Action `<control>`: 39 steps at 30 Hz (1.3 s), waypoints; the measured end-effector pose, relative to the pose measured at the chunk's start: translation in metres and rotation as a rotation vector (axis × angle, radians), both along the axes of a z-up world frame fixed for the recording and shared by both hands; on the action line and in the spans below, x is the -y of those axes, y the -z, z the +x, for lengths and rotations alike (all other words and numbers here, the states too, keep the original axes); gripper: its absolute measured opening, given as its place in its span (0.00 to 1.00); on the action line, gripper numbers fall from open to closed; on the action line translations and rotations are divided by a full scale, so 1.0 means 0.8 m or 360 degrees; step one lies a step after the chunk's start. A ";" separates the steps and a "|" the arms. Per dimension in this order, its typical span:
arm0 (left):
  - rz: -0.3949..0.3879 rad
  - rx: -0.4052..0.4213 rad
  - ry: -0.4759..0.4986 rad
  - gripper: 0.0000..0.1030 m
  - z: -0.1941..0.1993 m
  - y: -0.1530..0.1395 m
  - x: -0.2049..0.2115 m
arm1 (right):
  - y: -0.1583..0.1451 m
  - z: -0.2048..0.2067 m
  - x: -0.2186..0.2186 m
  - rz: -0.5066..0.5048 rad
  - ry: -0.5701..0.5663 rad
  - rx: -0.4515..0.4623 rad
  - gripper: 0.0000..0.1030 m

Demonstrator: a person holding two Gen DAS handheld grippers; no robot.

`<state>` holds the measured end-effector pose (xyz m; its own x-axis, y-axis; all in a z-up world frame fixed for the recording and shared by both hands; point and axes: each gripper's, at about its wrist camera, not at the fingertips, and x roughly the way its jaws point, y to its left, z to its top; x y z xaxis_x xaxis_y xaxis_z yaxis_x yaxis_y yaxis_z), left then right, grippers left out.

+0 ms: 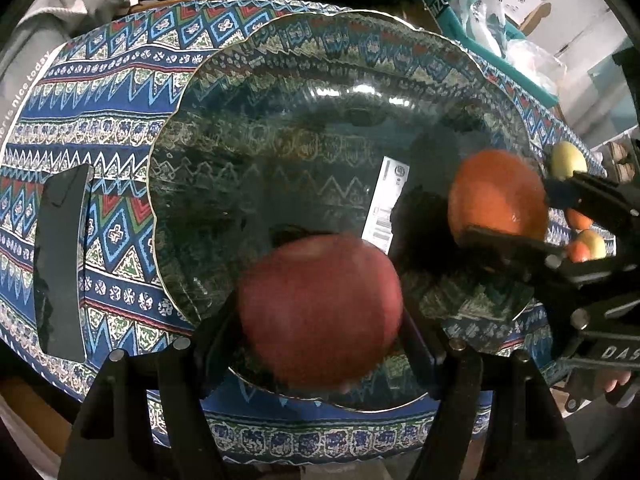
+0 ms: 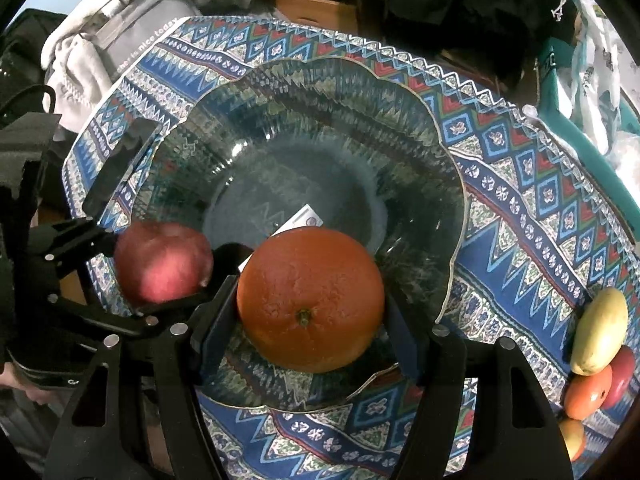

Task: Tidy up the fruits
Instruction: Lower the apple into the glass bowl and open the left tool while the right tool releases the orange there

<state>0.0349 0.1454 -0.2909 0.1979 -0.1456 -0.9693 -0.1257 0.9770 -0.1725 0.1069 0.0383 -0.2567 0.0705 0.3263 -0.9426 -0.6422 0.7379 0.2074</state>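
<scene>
glass bowl (image 2: pixel 440 184) barcode sticker (image 1: pixel 386 200) unreadable; left tool (image 1: pixel 320 320) pinching apple (image 1: pixel 320 312), right tool (image 2: pixel 310 304) pinching orange (image 2: pixel 310 300).

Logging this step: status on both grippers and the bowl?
Left gripper shut on red apple. Right gripper shut on orange. Both over glass bowl. Bowl empty but a label; nothing blocking.
</scene>
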 end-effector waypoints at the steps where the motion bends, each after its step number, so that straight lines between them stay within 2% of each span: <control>1: -0.0001 0.0011 -0.0002 0.73 0.001 -0.002 0.001 | 0.001 -0.001 -0.001 -0.0001 -0.0006 -0.0005 0.67; 6: 0.0041 0.0032 -0.0018 0.73 0.003 -0.010 -0.002 | -0.005 0.002 0.002 0.0042 0.0021 -0.0012 0.66; 11: -0.0010 0.0011 -0.0067 0.73 0.001 -0.009 -0.015 | -0.017 0.013 0.013 0.0087 0.0090 -0.0005 0.67; 16: -0.0005 0.0075 -0.0064 0.73 0.001 -0.030 -0.014 | -0.021 0.018 0.021 0.0105 0.0122 -0.0025 0.66; 22: 0.0005 0.0108 -0.0038 0.73 0.001 -0.049 -0.012 | -0.034 0.012 0.026 0.0130 0.0111 0.0032 0.66; 30: 0.0052 0.0162 0.0020 0.73 0.007 -0.079 0.014 | -0.073 0.006 0.050 0.0172 0.0151 0.0138 0.66; 39: 0.0068 0.0243 0.0116 0.73 0.017 -0.111 0.056 | -0.116 0.004 0.102 0.0185 0.0283 0.0231 0.66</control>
<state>0.0482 0.1005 -0.2020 0.3338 -0.1243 -0.9344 -0.0296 0.9894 -0.1422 0.1101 -0.0431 -0.1640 0.2682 0.4023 -0.8753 -0.5335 0.8186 0.2128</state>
